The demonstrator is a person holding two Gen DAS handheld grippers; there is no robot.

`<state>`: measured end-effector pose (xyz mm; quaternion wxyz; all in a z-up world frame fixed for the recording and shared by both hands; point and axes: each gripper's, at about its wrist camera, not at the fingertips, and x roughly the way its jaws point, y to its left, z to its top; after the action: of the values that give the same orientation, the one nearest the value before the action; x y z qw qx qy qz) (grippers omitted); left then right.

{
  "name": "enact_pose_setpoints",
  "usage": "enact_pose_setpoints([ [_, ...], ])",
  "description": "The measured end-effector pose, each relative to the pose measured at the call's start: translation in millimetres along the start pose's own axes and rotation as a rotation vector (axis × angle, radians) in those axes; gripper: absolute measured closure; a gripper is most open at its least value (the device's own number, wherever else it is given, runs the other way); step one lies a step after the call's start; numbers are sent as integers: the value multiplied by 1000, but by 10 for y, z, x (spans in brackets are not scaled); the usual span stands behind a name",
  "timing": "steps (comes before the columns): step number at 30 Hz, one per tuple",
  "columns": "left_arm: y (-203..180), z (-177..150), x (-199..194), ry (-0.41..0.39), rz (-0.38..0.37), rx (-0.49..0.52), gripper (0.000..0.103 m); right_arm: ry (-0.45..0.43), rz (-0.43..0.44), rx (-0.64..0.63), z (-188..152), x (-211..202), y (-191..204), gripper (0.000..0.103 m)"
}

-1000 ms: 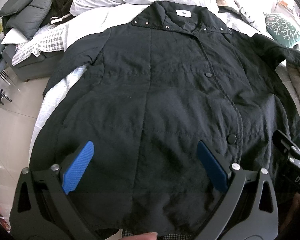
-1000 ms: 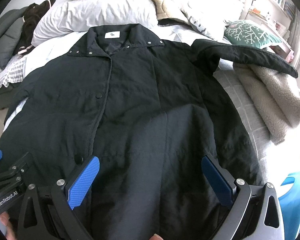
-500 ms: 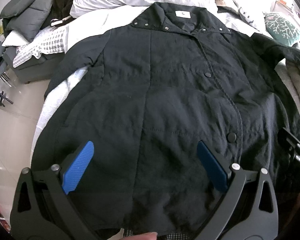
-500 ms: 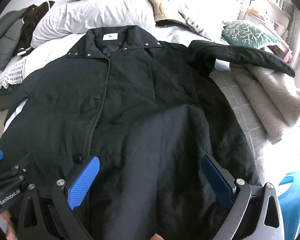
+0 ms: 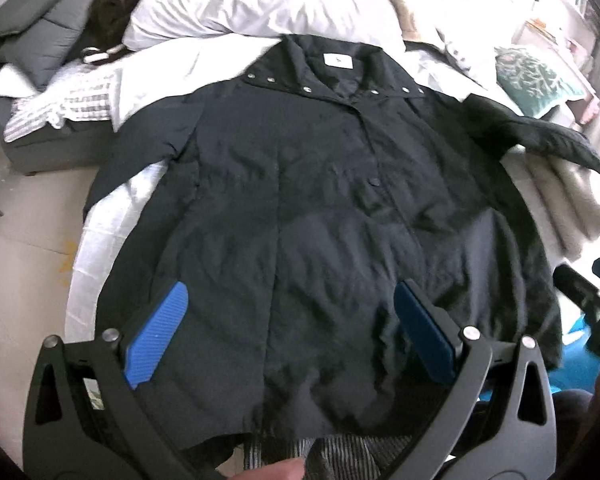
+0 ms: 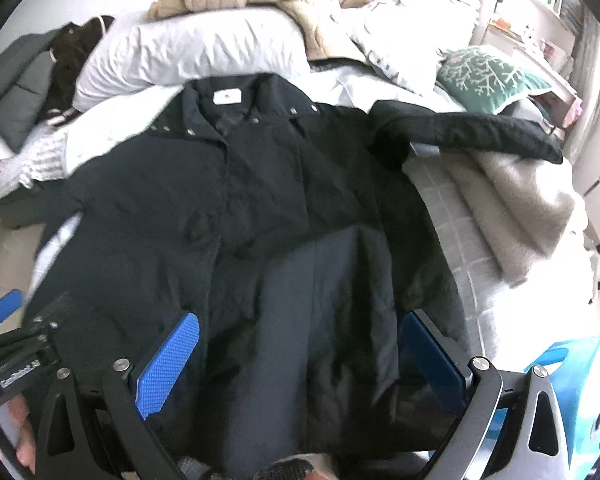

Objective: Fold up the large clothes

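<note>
the black coat is lying flat on the bed, collar pointing away and hem nearest, while the left gripper and right gripper are hovering wide open over that hem.

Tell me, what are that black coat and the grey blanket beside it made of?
The black coat looks like a matte woven synthetic, maybe lightly padded: fine crinkles, stitched panel lines, metal snaps on the collar. The grey blanket looks like fleece or sherpa: fuzzy, thick, soft rolled folds. Neither can be confirmed from sight.
</note>
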<state>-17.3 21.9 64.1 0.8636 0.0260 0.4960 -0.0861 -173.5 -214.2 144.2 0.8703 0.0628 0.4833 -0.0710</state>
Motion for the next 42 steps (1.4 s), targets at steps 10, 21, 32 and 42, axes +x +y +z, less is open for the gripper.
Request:
enact_pose_setpoints([
  [10,102,229,-215,62,-64,191,0,77,82,-143,296,43,-247,0],
  [21,689,573,-16,183,-120,173,0,232,153,-195,268,635,-1056,0],
  [32,1874,-183,1068,421,-311,-204,8,395,426,150,-302,1449,-2020,5],
  [42,1905,-319,578,300,-608,-208,94,336,603,213,-368,1145,-2255,97],
])
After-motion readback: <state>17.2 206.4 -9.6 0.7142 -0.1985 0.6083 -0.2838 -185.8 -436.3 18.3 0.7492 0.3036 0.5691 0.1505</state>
